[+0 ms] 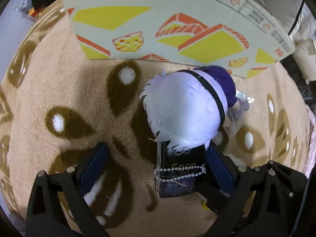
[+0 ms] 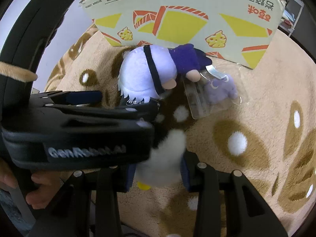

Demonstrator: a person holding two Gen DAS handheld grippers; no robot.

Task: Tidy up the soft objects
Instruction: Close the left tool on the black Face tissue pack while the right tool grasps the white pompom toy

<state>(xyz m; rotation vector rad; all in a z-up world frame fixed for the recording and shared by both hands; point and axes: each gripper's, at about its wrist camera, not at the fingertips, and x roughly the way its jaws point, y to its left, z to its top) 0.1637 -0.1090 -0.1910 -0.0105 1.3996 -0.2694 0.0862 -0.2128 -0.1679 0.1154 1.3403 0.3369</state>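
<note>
A plush doll [image 1: 183, 108] with white hair, a black band and a purple outfit lies on the rug by the printed carton; it also shows in the right wrist view [image 2: 146, 73]. A dark tissue pack [image 1: 178, 169] with a bead chain lies under its head, between my left gripper's open fingers. My left gripper [image 1: 158, 165] is open. My right gripper [image 2: 158, 175] is shut on a white fluffy plush [image 2: 165, 158] with a yellow part. A small purple plush in clear wrapping [image 2: 219, 88] lies right of the doll.
A printed cardboard carton [image 1: 167, 25] stands behind the toys, also in the right wrist view [image 2: 197, 19]. A beige and brown patterned rug [image 1: 79, 102] covers the floor. The left gripper's body [image 2: 79, 126] crosses the right view's left side.
</note>
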